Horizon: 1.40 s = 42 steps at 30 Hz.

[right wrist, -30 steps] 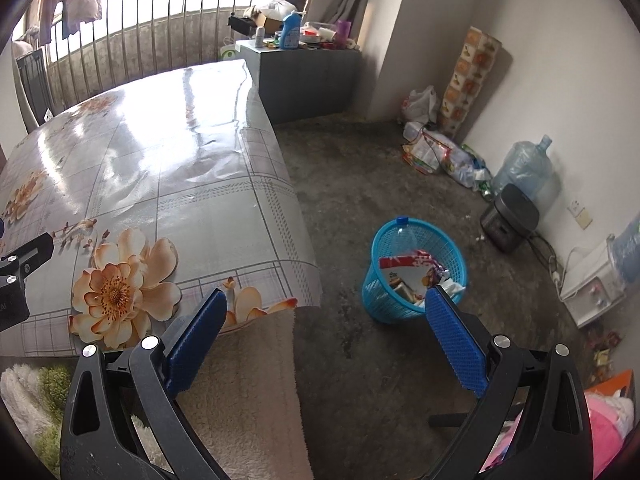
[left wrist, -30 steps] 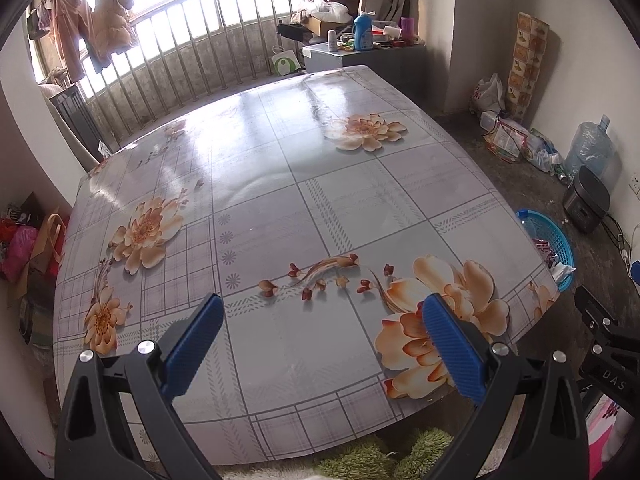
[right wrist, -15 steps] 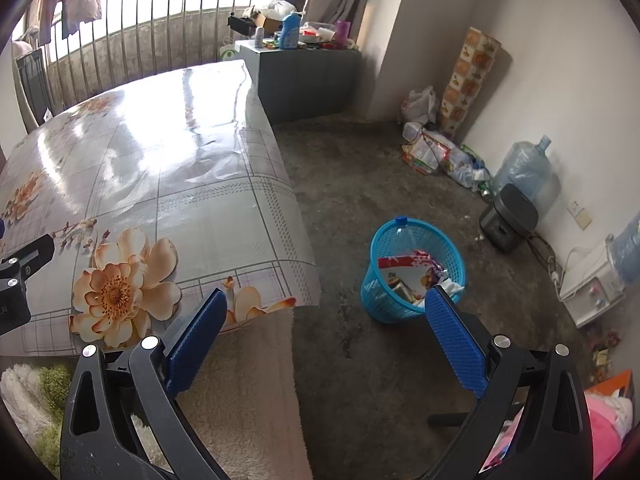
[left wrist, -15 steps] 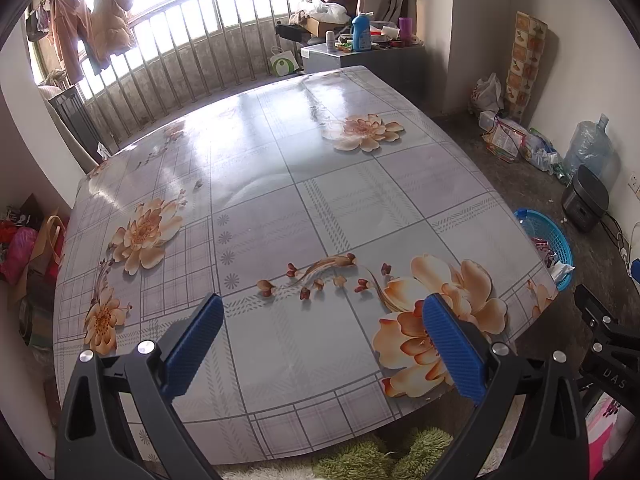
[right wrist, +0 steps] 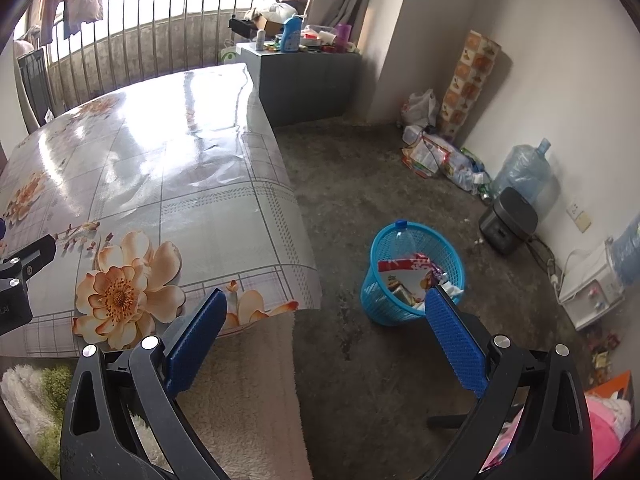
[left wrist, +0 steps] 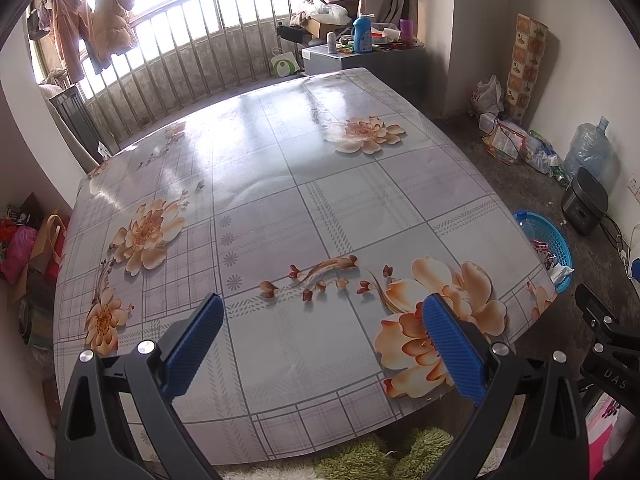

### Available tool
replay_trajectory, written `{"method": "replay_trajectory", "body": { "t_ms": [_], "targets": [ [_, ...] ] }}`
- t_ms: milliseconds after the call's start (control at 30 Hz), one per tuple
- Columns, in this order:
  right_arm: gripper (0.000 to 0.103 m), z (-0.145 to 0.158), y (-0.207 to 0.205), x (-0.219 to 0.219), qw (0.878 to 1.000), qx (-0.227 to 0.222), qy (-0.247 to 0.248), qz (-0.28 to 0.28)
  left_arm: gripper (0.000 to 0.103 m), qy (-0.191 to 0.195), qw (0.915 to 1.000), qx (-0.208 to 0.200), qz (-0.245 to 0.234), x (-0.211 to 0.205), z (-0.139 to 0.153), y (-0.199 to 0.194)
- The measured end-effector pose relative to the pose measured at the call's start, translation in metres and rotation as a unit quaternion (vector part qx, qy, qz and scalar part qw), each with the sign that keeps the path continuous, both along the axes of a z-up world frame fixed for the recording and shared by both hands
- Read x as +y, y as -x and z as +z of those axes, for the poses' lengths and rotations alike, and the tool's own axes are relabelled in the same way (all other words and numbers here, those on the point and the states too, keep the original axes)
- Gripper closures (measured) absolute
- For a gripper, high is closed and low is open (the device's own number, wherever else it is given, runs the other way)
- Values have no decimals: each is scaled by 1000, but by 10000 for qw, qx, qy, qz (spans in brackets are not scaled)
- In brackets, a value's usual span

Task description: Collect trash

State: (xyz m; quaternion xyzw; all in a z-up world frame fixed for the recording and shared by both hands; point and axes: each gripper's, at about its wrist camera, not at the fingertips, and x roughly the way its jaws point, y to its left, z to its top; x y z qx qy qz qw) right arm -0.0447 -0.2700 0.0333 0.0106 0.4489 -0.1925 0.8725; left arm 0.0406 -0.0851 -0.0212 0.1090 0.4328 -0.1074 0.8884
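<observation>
Left gripper (left wrist: 320, 344): jaws wide, empty, above the floral worktop (left wrist: 280, 200).
Right gripper (right wrist: 322, 338): jaws wide, empty, over the floor.
Blue basket (right wrist: 412, 276): on the floor at 1 o'clock in the right view, holding a bottle and wrappers.
Left view: only the basket's rim (left wrist: 554, 240) shows, at 3 o'clock past the worktop edge.

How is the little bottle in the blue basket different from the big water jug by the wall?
The bottle stands inside the blue basket among wrappers; the water jug sits on the bare floor by the wall, behind a black appliance. The bottle looks slim and clear; the jug looks far bulkier and blue-tinted. The bottle counts as collected trash; the jug does not look thrown away. Both are see-through plastic, upright, with blue tops.
</observation>
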Motion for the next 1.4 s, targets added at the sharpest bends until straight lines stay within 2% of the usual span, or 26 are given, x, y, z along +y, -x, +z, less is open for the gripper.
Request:
{"method": "replay_trajectory", "body": {
  "t_ms": [1400],
  "targets": [
    [8, 3, 0, 5, 10000, -10, 8, -29, 5, 11, 10000, 4, 10, 1, 0, 0]
  ]
}}
